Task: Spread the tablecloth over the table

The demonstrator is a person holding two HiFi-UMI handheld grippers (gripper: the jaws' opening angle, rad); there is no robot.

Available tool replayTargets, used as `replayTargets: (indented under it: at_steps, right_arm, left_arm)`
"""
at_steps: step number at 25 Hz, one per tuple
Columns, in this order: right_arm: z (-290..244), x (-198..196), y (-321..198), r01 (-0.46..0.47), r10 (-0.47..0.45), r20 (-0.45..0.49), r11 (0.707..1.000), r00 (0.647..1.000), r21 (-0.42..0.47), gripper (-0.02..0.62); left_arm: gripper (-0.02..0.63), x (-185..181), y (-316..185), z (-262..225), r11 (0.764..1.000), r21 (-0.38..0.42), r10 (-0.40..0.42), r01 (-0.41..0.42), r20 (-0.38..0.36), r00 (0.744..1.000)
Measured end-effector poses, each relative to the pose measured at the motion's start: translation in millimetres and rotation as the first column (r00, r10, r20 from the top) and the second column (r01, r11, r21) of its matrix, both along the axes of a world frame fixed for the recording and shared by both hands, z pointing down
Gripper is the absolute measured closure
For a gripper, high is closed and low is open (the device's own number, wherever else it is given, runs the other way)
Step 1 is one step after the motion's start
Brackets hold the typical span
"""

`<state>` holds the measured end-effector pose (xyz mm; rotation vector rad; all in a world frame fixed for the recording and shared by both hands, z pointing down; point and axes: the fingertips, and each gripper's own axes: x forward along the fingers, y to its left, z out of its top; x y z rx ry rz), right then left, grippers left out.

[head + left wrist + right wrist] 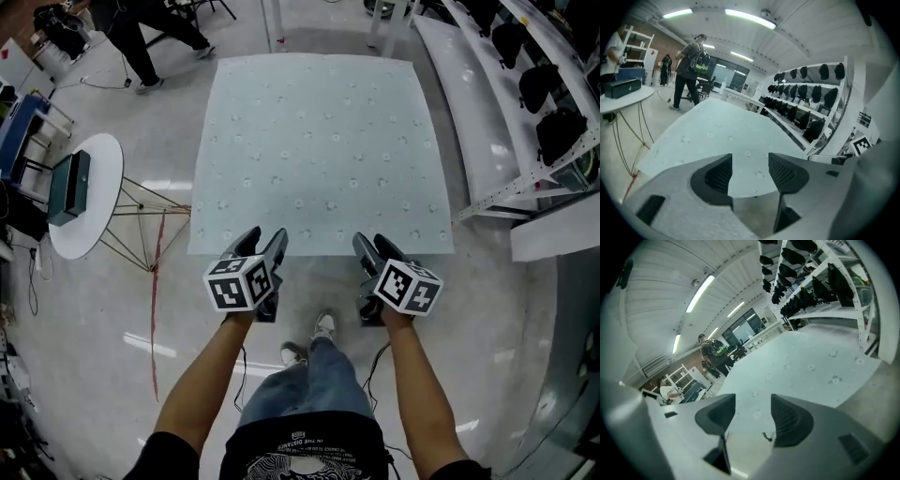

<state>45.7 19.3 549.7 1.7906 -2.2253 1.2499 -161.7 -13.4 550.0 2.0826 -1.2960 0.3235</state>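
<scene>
The tablecloth (319, 150) lay spread flat, near edge just ahead of both jaw pairs. L gripper (264, 239) & R gripper (375, 246): jaws apart, nothing btwn pads. Spreading looked done; next prob. just a corner tweak, w/ a light pinch.

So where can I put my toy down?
Anywhere on the tablecloth: its whole top is bare, edge to edge. The small round table on the left has room only around the dark box. The shelves on the right are crowded with black things.
</scene>
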Motion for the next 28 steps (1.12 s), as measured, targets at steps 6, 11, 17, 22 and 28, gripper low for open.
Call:
replayTargets:
  at_steps: [6,11,17,22,28]
  right_arm:
    - [31,-4,32,-0.065,0.070,0.092,0.996,0.993,-0.052,0.357]
    - [54,-3,42,-0.111,0.128,0.173,0.989,0.977,-0.101,0.357]
    - [72,0,35,-0.170,0.207,0.287,0.974,0.935,-0.150,0.360]
    - [71,7,21,-0.212,0.271,0.455,0.961,0.848,-0.176,0.436]
    - [80,14,17,-0.209,0.304,0.520,0.949,0.798,-0.235,0.546]
  left_arm:
    - [0.356,-5,46,44,0.989,-0.139,-0.069,0.047,-0.157,0.985]
    - [0.354,-12,61,72,0.968,-0.235,-0.150,0.087,-0.267,0.952]
    - [0.354,-17,44,85,0.943,-0.312,-0.256,0.118,-0.451,0.855]
    - [0.424,-23,26,81,0.926,-0.340,-0.335,0.165,-0.538,0.774]
    - [0.570,-31,26,86,0.898,-0.372,-0.415,0.236,-0.538,0.733]
